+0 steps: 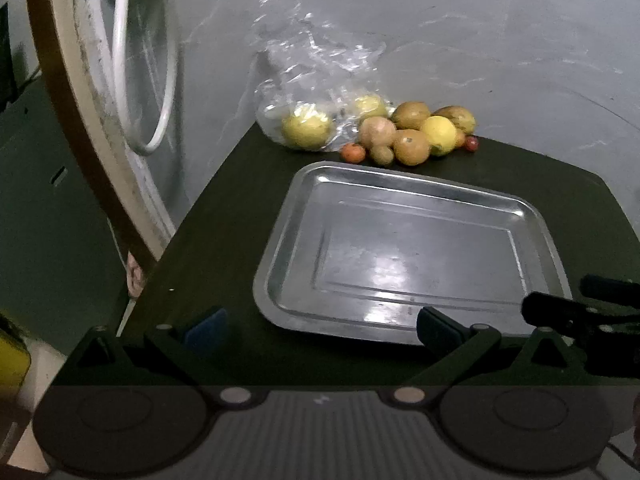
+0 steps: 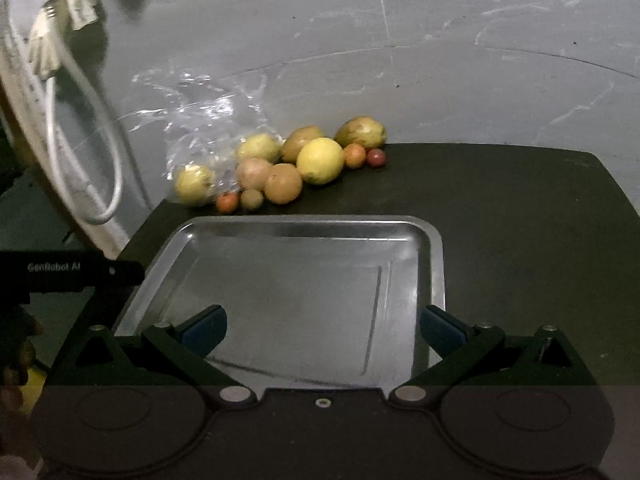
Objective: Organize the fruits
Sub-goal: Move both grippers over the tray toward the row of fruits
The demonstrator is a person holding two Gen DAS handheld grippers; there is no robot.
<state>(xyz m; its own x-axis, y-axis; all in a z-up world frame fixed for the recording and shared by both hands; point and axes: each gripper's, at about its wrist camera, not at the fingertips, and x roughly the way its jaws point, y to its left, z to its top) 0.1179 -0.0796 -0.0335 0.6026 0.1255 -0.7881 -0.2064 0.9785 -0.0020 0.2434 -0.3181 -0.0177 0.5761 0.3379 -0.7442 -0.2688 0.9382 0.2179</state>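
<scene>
Both grippers, the left gripper (image 1: 320,326) and the right gripper (image 2: 323,326), hang with jaws spread wide and nothing held. The tray (image 2: 436,264) lies just ahead of them, bare. The fruit (image 2: 320,160) sits piled beyond it, some inside a plastic bag (image 2: 192,128). Nothing looks sorted yet; the next move probably calls for reaching past the tray to a loose fruit.

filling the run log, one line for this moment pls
stage: start | left gripper: open | right gripper: open | tray: no fruit | fruit pile: behind tray
</scene>
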